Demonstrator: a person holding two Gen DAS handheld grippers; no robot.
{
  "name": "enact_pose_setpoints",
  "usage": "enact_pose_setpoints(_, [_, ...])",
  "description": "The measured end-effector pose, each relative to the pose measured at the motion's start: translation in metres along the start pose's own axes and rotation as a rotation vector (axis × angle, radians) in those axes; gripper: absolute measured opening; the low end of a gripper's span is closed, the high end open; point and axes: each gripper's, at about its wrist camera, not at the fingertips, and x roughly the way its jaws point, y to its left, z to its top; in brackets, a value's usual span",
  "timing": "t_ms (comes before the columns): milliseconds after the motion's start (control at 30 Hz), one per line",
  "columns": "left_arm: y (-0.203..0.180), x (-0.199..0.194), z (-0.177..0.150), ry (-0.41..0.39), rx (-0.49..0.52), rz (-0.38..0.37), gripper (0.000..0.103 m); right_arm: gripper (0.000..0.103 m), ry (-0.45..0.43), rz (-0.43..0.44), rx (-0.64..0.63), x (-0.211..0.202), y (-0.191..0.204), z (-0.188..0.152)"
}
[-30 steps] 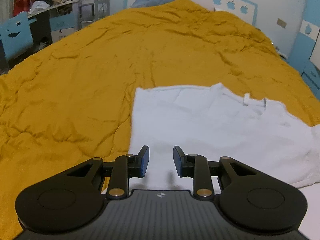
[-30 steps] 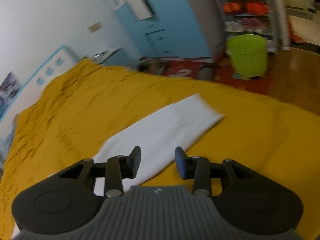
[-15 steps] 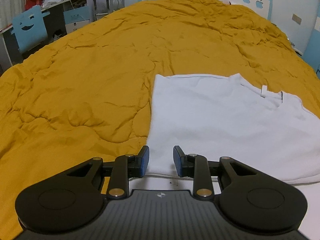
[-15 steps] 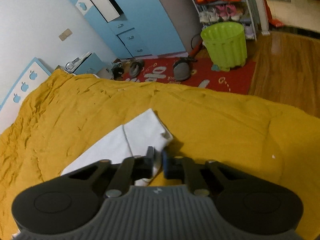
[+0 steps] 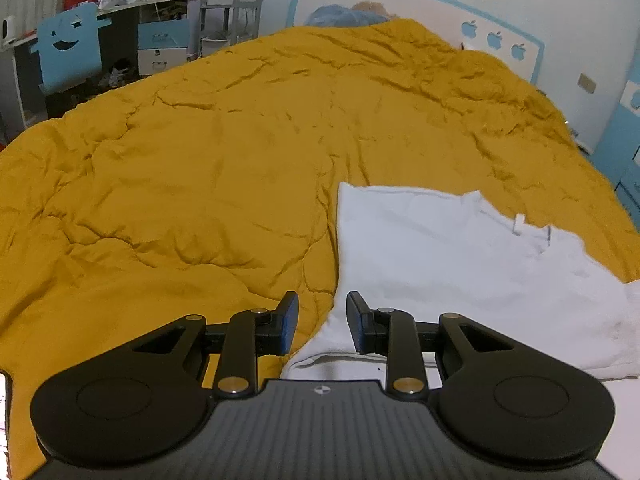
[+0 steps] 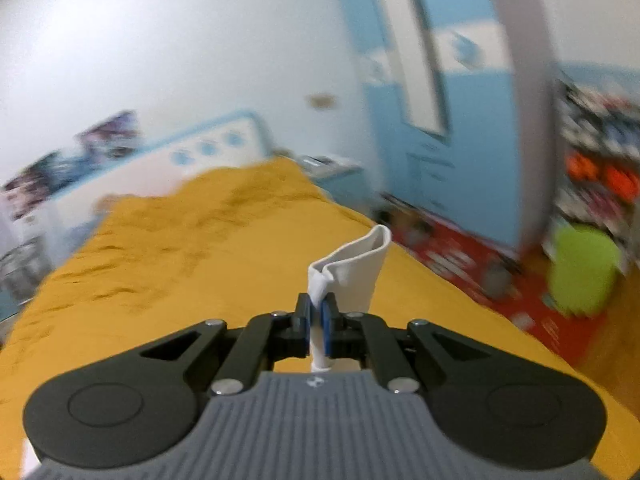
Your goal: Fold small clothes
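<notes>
The white shirt (image 5: pixel 460 264) lies at two o'clock from the open, empty left gripper (image 5: pixel 322 322), its far corner clenched in the right gripper (image 6: pixel 316 312).

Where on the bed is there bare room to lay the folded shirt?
The quilt left of the shirt is bare up to the pillows. A narrower bare strip runs behind the shirt. The near right is taken by the shirt.

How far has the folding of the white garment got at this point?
Done: the white garment lies spread flat on the yellow bedspread. In hand: the right gripper is shut on a pinched end of it, raised off the bed; the left gripper is open at the near edge. Left: every fold.
</notes>
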Motion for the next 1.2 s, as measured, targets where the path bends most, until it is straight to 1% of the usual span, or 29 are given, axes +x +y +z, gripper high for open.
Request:
enact_pose_setpoints(67, [0.003, -0.006, 0.003, -0.016, -0.005, -0.016, 0.034, 0.0, -0.028, 0.068, -0.06, -0.013, 0.055, 0.02])
enact_pose_setpoints(133, [0.006, -0.011, 0.006, -0.025, -0.018, -0.04, 0.034, 0.0, -0.057, 0.111, -0.141, -0.025, 0.109, 0.033])
enact_pose_setpoints(167, [0.008, -0.012, 0.008, -0.029, -0.023, -0.053, 0.034, 0.0, -0.071, 0.132, -0.187, -0.031, 0.141, 0.037])
enact_pose_setpoints(233, [0.01, -0.016, 0.01, -0.034, -0.024, -0.075, 0.034, 0.0, -0.077, 0.169, -0.233, -0.04, 0.189, 0.04])
enact_pose_setpoints(333, [0.015, -0.021, 0.013, -0.045, -0.026, -0.098, 0.034, 0.0, -0.063, 0.236, -0.263, -0.047, 0.255, 0.034])
enact_pose_setpoints(467, [0.024, -0.024, 0.015, -0.05, -0.047, -0.122, 0.034, 0.0, -0.012, 0.317, -0.288, -0.043, 0.332, 0.007])
enact_pose_setpoints(533, [0.027, -0.022, 0.015, -0.046, -0.051, -0.127, 0.034, 0.0, 0.015, 0.351, -0.298, -0.039, 0.364, -0.02])
enact_pose_setpoints(600, [0.031, -0.02, 0.013, -0.037, -0.059, -0.138, 0.034, 0.0, 0.059, 0.38, -0.295, -0.033, 0.395, -0.055])
enact_pose_setpoints(733, [0.04, -0.013, 0.009, -0.028, -0.078, -0.177, 0.034, 0.0, 0.162, 0.398, -0.287, -0.008, 0.441, -0.139])
enact_pose_setpoints(833, [0.045, -0.006, 0.007, -0.01, -0.078, -0.182, 0.034, 0.0, 0.243, 0.403, -0.282, 0.015, 0.458, -0.2])
enact_pose_setpoints(900, [0.049, -0.002, 0.006, -0.003, -0.086, -0.188, 0.034, 0.0, 0.325, 0.424, -0.256, 0.027, 0.468, -0.24])
enact_pose_setpoints(1000, [0.053, 0.004, 0.006, 0.006, -0.1, -0.194, 0.034, 0.001, 0.435, 0.487, -0.212, 0.041, 0.478, -0.292])
enact_pose_setpoints(1033, [0.055, 0.007, 0.006, 0.012, -0.109, -0.202, 0.034, 0.002, 0.476, 0.515, -0.198, 0.047, 0.482, -0.304])
enact_pose_setpoints(1067, [0.058, 0.009, 0.006, 0.017, -0.118, -0.211, 0.034, 0.007, 0.523, 0.543, -0.181, 0.054, 0.483, -0.316])
enact_pose_setpoints(1133, [0.06, 0.012, 0.006, 0.021, -0.14, -0.237, 0.034, 0.012, 0.594, 0.599, -0.143, 0.064, 0.485, -0.333])
enact_pose_setpoints(1167, [0.061, 0.014, 0.006, 0.02, -0.15, -0.251, 0.035, 0.022, 0.623, 0.625, -0.135, 0.068, 0.485, -0.339])
enact_pose_setpoints(1200, [0.062, 0.016, 0.007, 0.018, -0.162, -0.268, 0.037, 0.029, 0.633, 0.637, -0.132, 0.07, 0.483, -0.341])
